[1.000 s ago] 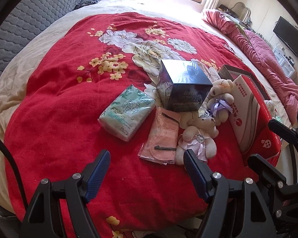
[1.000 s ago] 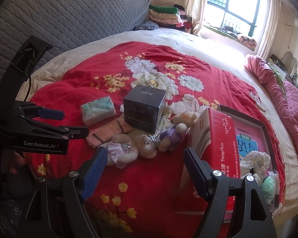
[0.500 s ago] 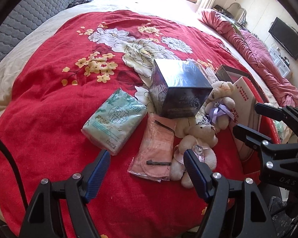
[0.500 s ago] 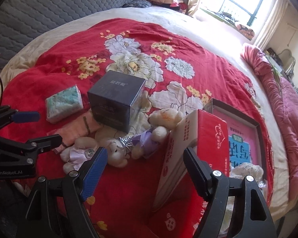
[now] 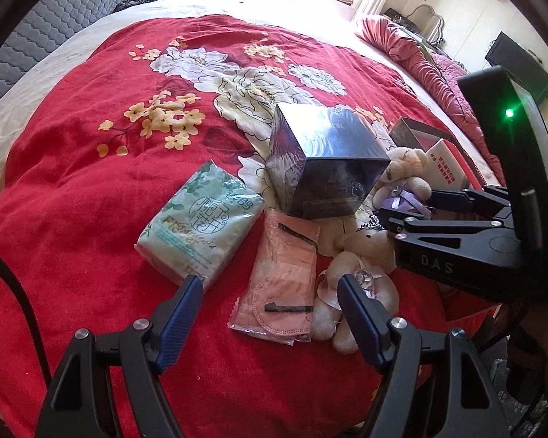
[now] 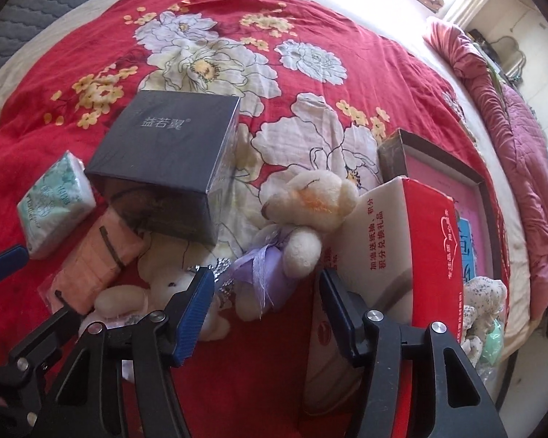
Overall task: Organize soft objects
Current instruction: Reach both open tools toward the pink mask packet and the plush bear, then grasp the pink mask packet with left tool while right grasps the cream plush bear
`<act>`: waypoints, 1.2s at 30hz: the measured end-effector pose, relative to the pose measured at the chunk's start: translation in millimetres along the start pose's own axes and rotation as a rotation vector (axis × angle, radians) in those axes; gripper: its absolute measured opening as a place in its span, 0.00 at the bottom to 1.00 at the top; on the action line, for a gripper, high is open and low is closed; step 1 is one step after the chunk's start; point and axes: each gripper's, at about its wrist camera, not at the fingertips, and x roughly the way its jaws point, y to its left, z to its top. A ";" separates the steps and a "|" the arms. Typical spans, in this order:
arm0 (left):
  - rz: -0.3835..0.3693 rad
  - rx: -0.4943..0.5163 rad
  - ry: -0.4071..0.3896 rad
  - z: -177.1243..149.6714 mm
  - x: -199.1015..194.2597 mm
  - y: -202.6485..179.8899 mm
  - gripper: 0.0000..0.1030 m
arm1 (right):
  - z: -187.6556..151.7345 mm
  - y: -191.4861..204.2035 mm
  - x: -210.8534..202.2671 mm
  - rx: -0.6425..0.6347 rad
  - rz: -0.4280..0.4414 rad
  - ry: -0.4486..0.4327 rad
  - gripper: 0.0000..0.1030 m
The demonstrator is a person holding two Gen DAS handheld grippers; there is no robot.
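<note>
On the red flowered bedspread lie a green tissue pack, a pink mask packet and two cream teddy bears. My left gripper hangs open just above the near end of the mask packet, holding nothing. My right gripper points down at the bear in the purple dress. Its jaws are closing, with the bear's purple skirt between the tips and the pads not pressing on it. The other bear lies beside the left fingertip. In the left wrist view the right gripper reaches in from the right over both bears.
A dark cube box stands behind the bears. A red tissue box leans against a shallow tray holding a speckled soft toy. A rolled pink quilt lies along the bed's right edge.
My right gripper has come down and in towards the bears, and its jaws have narrowed. In the left wrist view it has slid in from the right. The left gripper has barely shifted.
</note>
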 end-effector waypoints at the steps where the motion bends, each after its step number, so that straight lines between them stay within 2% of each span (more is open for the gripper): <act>1: -0.004 -0.005 -0.002 1.2 1.0 0.8 0.73 | 2.9 0.3 1.1 0.014 -0.001 -0.003 0.59; 5: -0.002 -0.013 0.004 7.2 8.2 2.6 0.73 | 13.3 8.5 12.3 -0.024 -0.080 0.017 0.59; 8: 0.011 -0.001 0.012 8.5 14.2 1.8 0.73 | 14.5 20.0 21.8 -0.115 -0.153 0.029 0.58; 11: 0.041 0.024 0.013 9.7 18.6 -1.9 0.73 | 11.8 26.6 29.1 -0.196 -0.210 0.002 0.49; 13: 0.057 0.039 0.009 11.2 20.7 -4.7 0.73 | 10.2 29.3 32.1 -0.242 -0.215 -0.033 0.42; 15: 0.081 0.054 0.006 11.9 22.9 -7.8 0.73 | 5.7 33.1 33.9 -0.311 -0.232 -0.073 0.40; 18: 0.104 0.086 0.003 13.1 25.8 -13.7 0.73 | 2.2 24.2 26.4 -0.278 -0.181 -0.125 0.36; 20: 0.109 0.090 0.002 13.7 28.1 -15.2 0.72 | 0.8 16.2 18.1 -0.237 -0.119 -0.159 0.33; 21: 0.104 0.089 -0.001 14.0 28.3 -15.5 0.70 | -0.6 11.7 12.5 -0.204 -0.056 -0.179 0.33; 23: 0.097 0.085 -0.005 14.9 27.5 -14.5 0.60 | -3.3 3.6 5.4 -0.158 0.020 -0.182 0.33; 24: 0.088 0.078 -0.007 14.9 26.7 -13.6 0.48 | -5.5 2.8 0.2 -0.135 0.066 -0.196 0.33; 25: 0.061 0.064 -0.004 15.5 27.0 -11.4 0.31 | -6.2 -3.3 -2.6 -0.092 0.113 -0.195 0.33; 26: 0.020 0.041 0.011 15.6 29.0 -8.2 0.22 | -7.8 -4.8 -6.1 -0.079 0.128 -0.193 0.33; 28: -0.008 0.019 0.028 14.3 31.6 -3.2 0.21 | -11.1 -5.3 -15.7 -0.092 0.144 -0.209 0.33; 32: -0.050 -0.030 0.021 14.8 27.7 9.3 0.07 | -23.2 -15.5 -28.6 -0.053 0.221 -0.203 0.33; 36: -0.063 -0.056 -0.002 14.6 21.3 17.1 0.01 | -35.3 -20.2 -43.6 -0.064 0.232 -0.230 0.33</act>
